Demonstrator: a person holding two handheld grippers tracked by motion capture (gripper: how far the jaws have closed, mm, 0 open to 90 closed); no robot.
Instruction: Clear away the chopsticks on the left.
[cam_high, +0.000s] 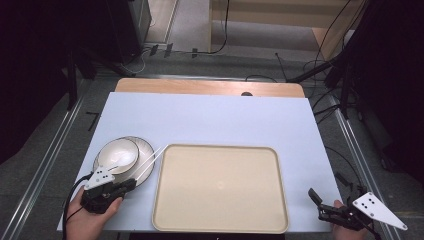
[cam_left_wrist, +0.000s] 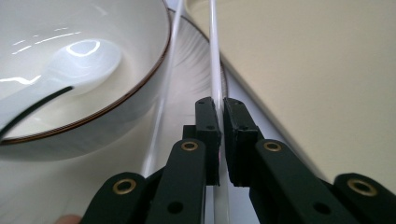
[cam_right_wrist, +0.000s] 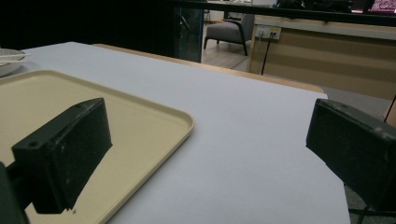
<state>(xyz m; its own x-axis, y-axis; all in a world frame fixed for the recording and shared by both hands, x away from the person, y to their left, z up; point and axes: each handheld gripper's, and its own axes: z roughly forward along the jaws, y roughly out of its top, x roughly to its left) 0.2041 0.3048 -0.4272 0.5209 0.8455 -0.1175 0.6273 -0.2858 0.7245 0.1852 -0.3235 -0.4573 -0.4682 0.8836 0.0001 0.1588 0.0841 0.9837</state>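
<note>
The left gripper (cam_high: 127, 185), sitting at seven o'clock on the white table sheet (cam_high: 210, 120), is clamping one thin white chopstick (cam_left_wrist: 215, 70) between its black pads. That chopstick is running from the jaws toward one o'clock, its far end lying at the near-left corner of the beige rectangular plastic tray (cam_high: 220, 187). A second white chopstick (cam_left_wrist: 164, 88) is lying loose just beside it, resting across the rim of the round ribbed plate (cam_high: 145, 147). A white bowl with a dark rim (cam_high: 117, 156) is sitting on that plate, holding a white ceramic spoon (cam_left_wrist: 70, 65). The right gripper (cam_high: 314, 196) is resting at five o'clock, jaws spread wide, grasping nothing.
</note>
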